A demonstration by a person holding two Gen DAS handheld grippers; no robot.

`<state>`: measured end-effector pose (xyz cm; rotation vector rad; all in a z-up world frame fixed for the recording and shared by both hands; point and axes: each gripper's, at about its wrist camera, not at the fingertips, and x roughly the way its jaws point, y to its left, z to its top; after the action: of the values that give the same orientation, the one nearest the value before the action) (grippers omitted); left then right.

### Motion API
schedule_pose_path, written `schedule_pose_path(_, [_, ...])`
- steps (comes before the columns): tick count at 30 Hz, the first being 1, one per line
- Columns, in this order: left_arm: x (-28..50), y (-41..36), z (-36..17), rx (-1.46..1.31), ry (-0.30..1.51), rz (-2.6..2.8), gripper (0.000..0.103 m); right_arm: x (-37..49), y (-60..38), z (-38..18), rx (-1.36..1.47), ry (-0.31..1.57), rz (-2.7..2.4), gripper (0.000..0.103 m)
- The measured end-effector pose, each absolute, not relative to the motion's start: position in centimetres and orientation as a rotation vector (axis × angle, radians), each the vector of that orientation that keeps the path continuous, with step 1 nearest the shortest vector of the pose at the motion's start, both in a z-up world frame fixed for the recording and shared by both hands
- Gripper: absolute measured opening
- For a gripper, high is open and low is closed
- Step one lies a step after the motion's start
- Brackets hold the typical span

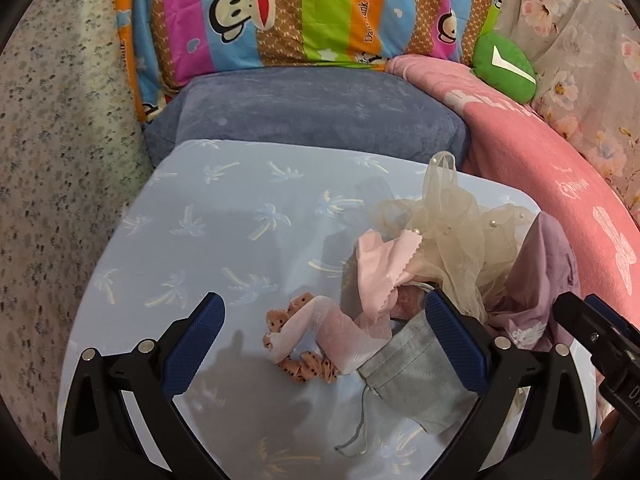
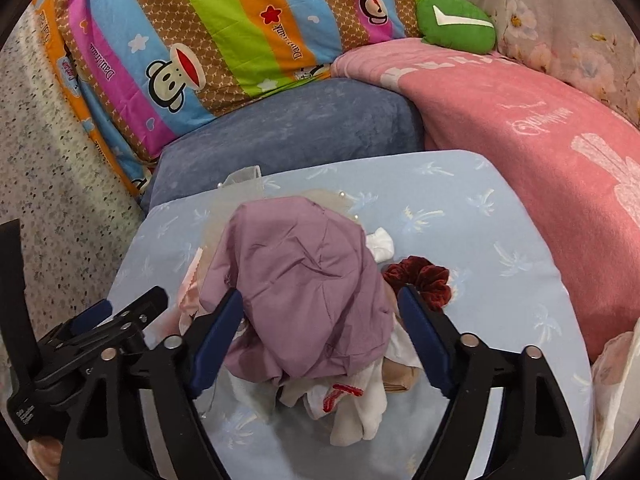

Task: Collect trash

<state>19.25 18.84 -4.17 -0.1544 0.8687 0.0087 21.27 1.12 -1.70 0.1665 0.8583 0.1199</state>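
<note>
A heap of cloth scraps lies on a light blue palm-print pad [image 1: 224,216]. In the left wrist view I see a cream tulle piece [image 1: 452,220], a pink scrap [image 1: 384,268], a spotted peach scrunchie [image 1: 304,364], a grey face mask [image 1: 412,372] and a mauve cloth [image 1: 540,280]. My left gripper [image 1: 324,324] is open above the scrunchie and mask. My right gripper [image 2: 320,312] is open, its fingers on either side of the mauve cloth [image 2: 304,284]. White cloth [image 2: 352,400] and a dark red scrunchie [image 2: 424,276] lie beside it.
A blue-grey cushion [image 1: 312,116] sits behind the pad. A striped monkey-print pillow [image 1: 288,12] stands at the back. A pink blanket [image 2: 540,132] lies to the right, with a green plush [image 2: 456,24] at its far end. Floral sheets surround everything.
</note>
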Motion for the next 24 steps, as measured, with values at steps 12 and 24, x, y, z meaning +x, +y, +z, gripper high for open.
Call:
schedule_pose_path(12, [21.4,19.0,-6.1,-0.197,0.910,-0.140,0.047,20.8,1.1,-2.9,0.199,0.899,0.135,0.009])
schedule_pose_path(24, [19.4,18.3,-2.7,-0.196,0.851,-0.191,0.002,17.3,-0.7,1.2,0.207,0.806,0.126,0.004])
